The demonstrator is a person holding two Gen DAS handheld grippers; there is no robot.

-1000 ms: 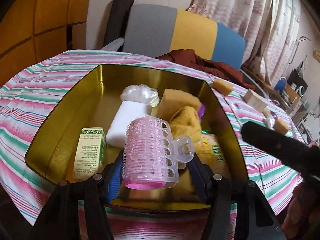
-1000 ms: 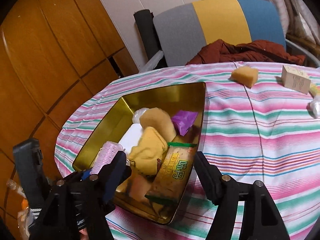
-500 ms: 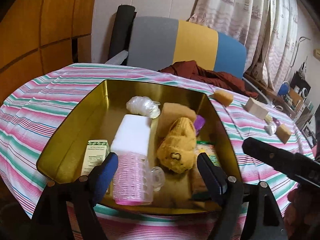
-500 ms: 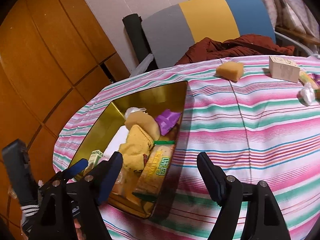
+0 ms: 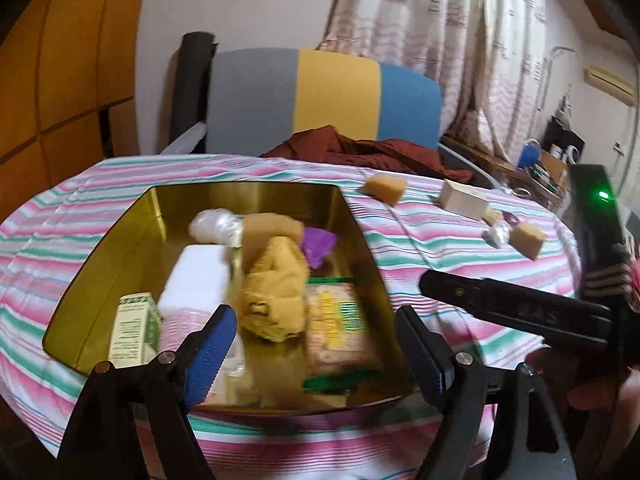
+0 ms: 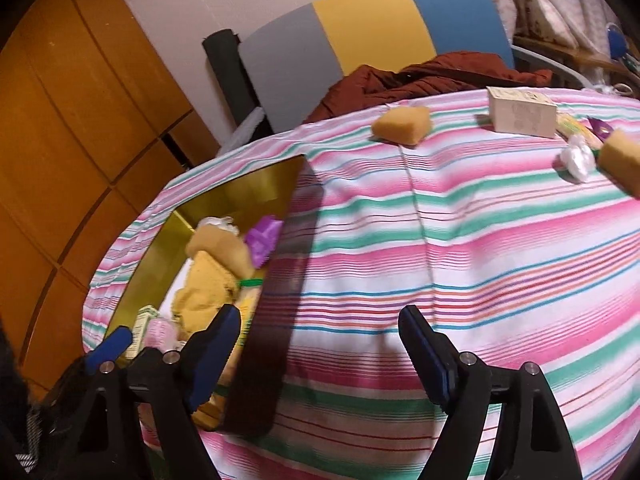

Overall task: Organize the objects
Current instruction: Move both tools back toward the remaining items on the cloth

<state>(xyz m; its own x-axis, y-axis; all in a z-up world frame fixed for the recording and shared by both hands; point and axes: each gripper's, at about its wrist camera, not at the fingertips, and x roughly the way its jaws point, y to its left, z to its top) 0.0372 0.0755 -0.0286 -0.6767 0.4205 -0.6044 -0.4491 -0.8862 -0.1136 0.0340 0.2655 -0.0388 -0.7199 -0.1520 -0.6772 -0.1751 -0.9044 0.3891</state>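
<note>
My left gripper [image 5: 316,344] stands with its jaws spread wide and nothing between the blue pads; it hangs over the near edge of the gold-coloured rectangular metal tin [image 5: 120,240]. My right gripper [image 6: 320,352] is opening, its jaws empty, above bare striped pink, green and white tablecloth [image 6: 480,240] just right of the tin.

Contents of the tin, as seen from the left wrist view:
- a white rectangular block [image 5: 196,276], left of centre;
- a small green-and-white printed carton [image 5: 134,330], in the near left corner;
- a pink ribbed plastic hair roller [image 5: 180,320], partly hidden behind my left pad, beside the carton;
- a mustard-yellow knitted cloth item [image 5: 276,292], at the middle;
- a tan sponge block [image 5: 264,228] behind it, with a clear crumpled plastic bundle [image 5: 212,226] to its left;
- a purple crumpled wrapper [image 5: 318,242], against the right wall;
- a yellow-and-green printed snack packet [image 5: 340,332], along the right side.

Outside the tin, on the far right of the cloth: a loose tan sponge [image 6: 402,124], a pale cardboard box [image 6: 522,110], a white crumpled wrapper [image 6: 576,158] and a second tan sponge [image 6: 622,160].
</note>
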